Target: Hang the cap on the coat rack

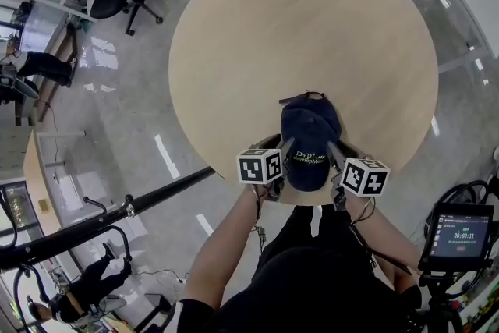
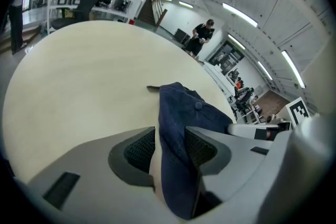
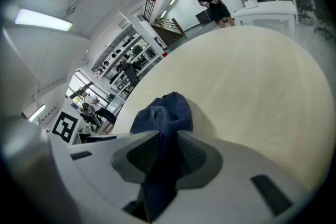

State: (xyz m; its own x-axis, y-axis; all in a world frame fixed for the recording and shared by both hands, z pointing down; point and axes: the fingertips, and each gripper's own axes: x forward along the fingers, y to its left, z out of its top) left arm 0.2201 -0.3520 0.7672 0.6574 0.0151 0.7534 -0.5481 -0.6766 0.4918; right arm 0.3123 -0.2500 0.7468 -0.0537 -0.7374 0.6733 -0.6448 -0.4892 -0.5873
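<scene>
Navy cloth sits between both pairs of jaws nearest us: our right gripper (image 3: pixel 167 152) pinches the cap (image 1: pixel 309 132), while our left gripper (image 2: pixel 170 144) stands parted around its edge, one pad clear of the fabric. Beyond, we see the cap resting at the near rim of the round wooden table (image 1: pixel 296 19)

The white print on the cap (image 1: pixel 308 125) is too small to read in the head view. Both of its sides vanish under the left gripper (image 1: pixel 285 150) and right gripper (image 1: pixel 335 154), which also cover the table (image 1: pixel 234 51)'s near edge. In each gripper view the cloth's lower end is lost in the dark gap between the jaws. The text on the screen (image 1: pixel 461 234) is illegible
</scene>
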